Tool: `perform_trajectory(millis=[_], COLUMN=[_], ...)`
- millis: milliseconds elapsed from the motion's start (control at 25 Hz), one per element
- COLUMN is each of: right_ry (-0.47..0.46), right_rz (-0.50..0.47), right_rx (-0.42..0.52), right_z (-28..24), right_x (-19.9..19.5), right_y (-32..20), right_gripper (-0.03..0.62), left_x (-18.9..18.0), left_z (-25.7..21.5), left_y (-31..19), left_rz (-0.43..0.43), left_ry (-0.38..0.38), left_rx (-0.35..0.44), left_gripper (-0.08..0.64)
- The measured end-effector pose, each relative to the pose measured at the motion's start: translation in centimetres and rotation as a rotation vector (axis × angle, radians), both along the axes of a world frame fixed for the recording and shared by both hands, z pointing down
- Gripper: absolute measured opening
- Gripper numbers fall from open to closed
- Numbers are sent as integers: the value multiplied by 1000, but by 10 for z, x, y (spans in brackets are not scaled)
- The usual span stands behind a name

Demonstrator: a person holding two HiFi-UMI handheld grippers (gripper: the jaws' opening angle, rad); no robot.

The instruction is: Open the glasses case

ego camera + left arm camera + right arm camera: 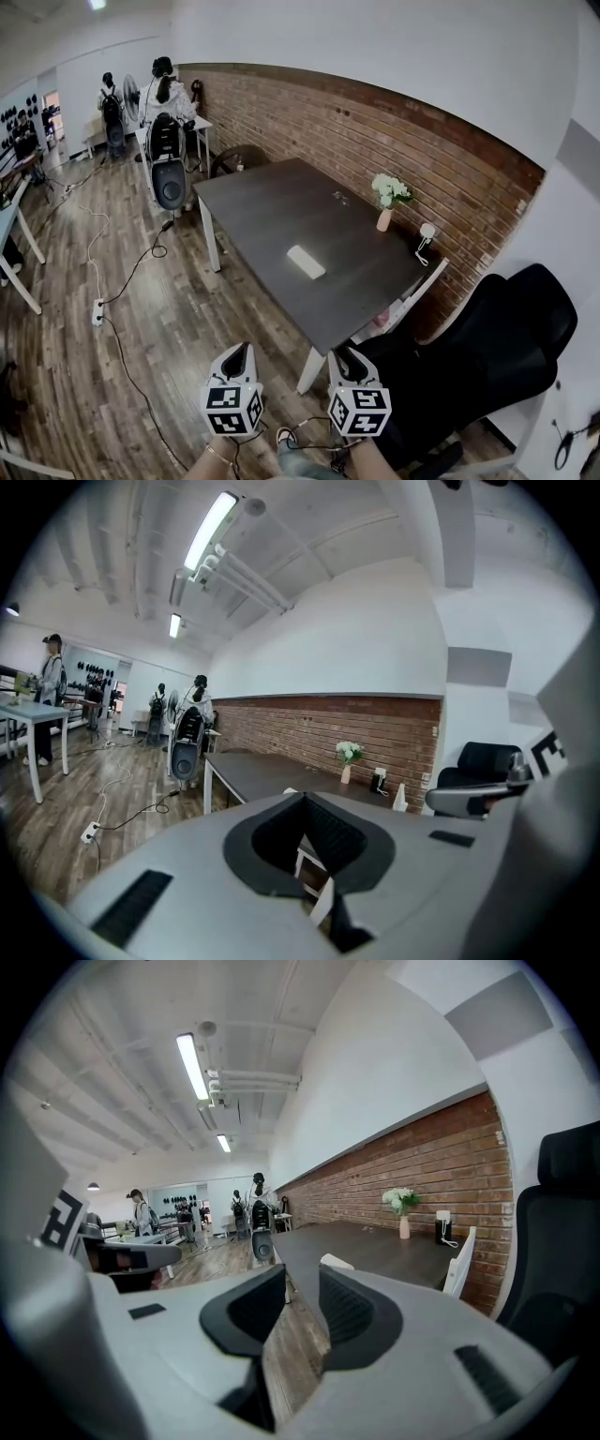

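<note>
Holding both tongs low, short of the table (262,202), you've got the left gripper (239,349) with its tips pinched together on nothing, and the right gripper (343,355) spread wide, empty too. The glasses case (306,261) lies mid-table, looks closed, well apart from both. The vase (384,221) holds white flowers (390,189).

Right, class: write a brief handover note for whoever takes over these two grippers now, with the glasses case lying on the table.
Left gripper: jaws together, nothing held.
Right gripper: jaws apart, nothing between them.
Both are over the floor, short of the table.
The white glasses case lies near the table's middle, apparently closed, untouched.
Done: nothing yet.
Left: reach the case, steady it, open the lid.
</note>
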State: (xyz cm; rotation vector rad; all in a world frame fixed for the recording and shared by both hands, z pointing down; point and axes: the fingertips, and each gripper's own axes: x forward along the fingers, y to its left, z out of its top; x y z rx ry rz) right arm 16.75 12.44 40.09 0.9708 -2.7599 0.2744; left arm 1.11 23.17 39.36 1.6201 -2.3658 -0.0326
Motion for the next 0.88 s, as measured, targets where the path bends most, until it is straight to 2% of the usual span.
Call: perform_trajectory(millis=[520, 880], right_ry=[-8, 16], right_rz=[-18, -20], right_rx=[7, 7], right_z=[-4, 5], right_x=[-64, -90], right_y=[-127, -190], right_gripper=[115, 114], left_x=[-63, -91], left_z=[-6, 8], left_y=[-120, -188], left_rz=[-23, -14], left_ry=[-17, 1], left_rx=[-5, -18], left_gripper=[-5, -5])
